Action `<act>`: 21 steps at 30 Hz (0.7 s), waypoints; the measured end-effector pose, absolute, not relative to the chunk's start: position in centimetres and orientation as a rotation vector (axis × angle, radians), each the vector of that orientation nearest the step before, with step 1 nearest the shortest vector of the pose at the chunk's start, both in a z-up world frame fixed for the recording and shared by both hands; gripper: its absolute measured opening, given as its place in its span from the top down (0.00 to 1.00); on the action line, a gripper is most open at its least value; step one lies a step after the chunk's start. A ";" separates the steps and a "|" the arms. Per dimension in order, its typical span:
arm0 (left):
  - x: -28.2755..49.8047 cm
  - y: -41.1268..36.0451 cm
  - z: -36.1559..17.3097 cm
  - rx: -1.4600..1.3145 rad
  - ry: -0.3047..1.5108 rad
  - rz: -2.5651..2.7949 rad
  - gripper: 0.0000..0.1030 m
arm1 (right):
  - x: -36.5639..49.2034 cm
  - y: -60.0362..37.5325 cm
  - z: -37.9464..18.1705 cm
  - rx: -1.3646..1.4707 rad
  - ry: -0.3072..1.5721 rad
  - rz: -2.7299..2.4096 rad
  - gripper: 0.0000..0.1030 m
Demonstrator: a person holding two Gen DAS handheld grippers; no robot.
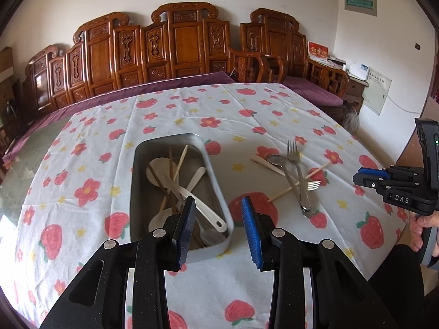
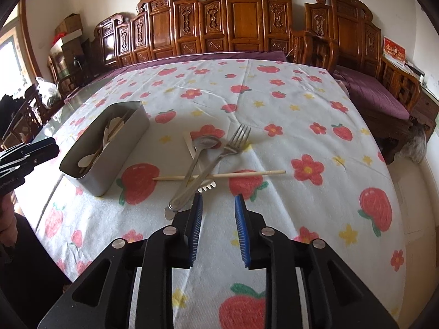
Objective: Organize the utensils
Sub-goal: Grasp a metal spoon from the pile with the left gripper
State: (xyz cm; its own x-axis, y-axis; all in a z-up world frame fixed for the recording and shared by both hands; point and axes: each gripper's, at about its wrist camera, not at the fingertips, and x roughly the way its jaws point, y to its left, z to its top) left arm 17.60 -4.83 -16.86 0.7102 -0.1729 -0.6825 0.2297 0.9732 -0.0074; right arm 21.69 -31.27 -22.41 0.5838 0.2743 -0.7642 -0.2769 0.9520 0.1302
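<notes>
Lying crossed on the strawberry-print surface (image 2: pixel 315 126) beside the grey metal tray (image 2: pixel 101 175): steel forks (image 2: pixel 219 156), spoon (image 2: pixel 194 159), bamboo chopstick (image 2: pixel 247 175). Stiff, slick; grasp mid-handle. Right gripper (image 2: pixel 218 200) spread, empty.

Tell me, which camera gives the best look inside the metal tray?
The left wrist view: it looks down into the metal tray, showing white spoons and chopsticks. The right wrist view shows mostly its outer wall, with only some contents visible.
</notes>
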 end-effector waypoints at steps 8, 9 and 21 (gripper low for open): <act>19.4 -9.1 -18.3 0.068 0.817 -0.280 0.68 | 22.6 -32.9 -22.9 0.029 0.905 0.317 0.74; 19.9 -9.7 -18.4 0.073 0.821 -0.286 0.68 | 22.7 -33.2 -23.0 0.029 0.906 0.312 0.74; 27.0 -15.9 -21.7 0.040 0.943 -0.355 0.68 | 22.9 -34.7 -22.8 0.041 0.897 0.293 0.74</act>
State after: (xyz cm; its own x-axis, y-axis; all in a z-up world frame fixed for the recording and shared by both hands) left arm 27.02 -15.86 -21.69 0.5338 -0.2808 -0.7976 0.3152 0.9413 -0.1204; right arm 22.93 -34.73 -22.83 0.5866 0.2684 -0.7641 -0.2346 0.9594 0.1569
